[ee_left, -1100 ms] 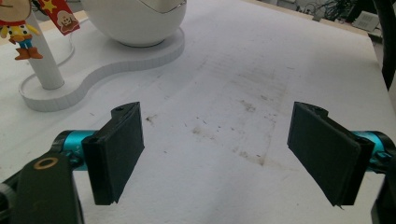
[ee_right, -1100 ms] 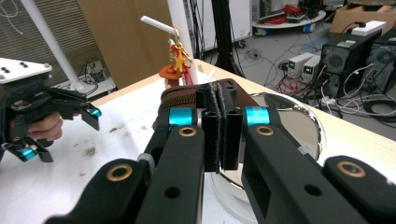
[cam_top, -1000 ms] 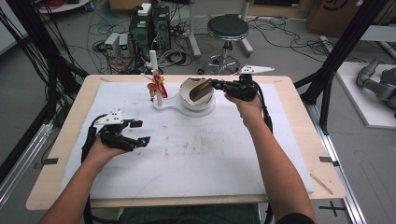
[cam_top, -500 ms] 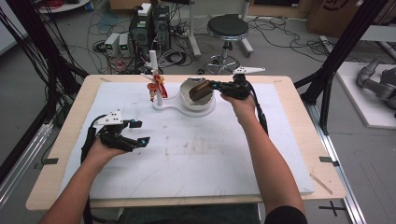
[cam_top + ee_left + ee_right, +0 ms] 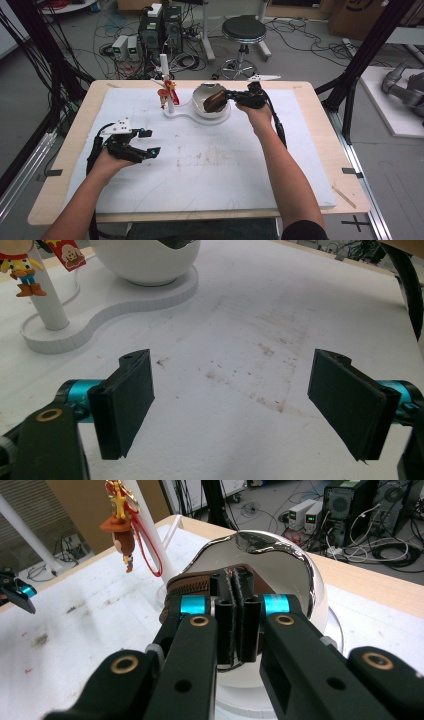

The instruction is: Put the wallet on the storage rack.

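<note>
So my right tool pinches the brown pouch at the bowl, not yet released; left tool spread, idle.

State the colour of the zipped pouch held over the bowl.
Brown; the pouch shows best in the high view, gripped by the right claw.

A light wooden table carries a stained white mat and stands on a grey concrete floor. Behind it sit a round black stool, 2 dark computer towers and small grey power units amid tangled cables. Black frame poles rise at both sides; cardboard boxes stand far right.
</note>
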A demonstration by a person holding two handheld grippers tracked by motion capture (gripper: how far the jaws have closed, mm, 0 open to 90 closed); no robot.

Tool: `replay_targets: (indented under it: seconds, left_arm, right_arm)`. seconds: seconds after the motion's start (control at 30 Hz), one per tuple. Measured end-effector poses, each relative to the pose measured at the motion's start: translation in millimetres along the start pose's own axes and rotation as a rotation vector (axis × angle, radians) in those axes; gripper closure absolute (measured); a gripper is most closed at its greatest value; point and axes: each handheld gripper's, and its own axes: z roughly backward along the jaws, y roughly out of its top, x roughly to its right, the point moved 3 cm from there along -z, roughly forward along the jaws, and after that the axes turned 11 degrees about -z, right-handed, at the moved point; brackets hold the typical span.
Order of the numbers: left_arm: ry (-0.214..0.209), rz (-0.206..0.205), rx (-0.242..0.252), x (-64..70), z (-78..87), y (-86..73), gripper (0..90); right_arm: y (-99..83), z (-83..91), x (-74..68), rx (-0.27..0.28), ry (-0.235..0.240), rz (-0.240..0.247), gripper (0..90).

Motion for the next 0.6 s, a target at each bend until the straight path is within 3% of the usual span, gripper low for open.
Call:
replay_targets:
  seconds: [0.07,0.37,0.6]
  left_arm:
    - [-0.002,0.002,-0.001,-0.2,-0.4,-0.3,18.5]
    - [-0.001,0.008,0.000,-0.6,0.1,-0.8,18.5]
    - [-0.004,0.006,0.000,-0.4,-0.3,-0.6,18.5]
  right_arm:
    - [0.1,0.0,0.3,0.009,0.003,-0.010,78.0]
    - [-0.7,1.1,-1.7,-0.005,-0.013,0.007,73.0]
    - [1.8,6.6,-4.1,0.015,-0.019,-0.009,53.4]
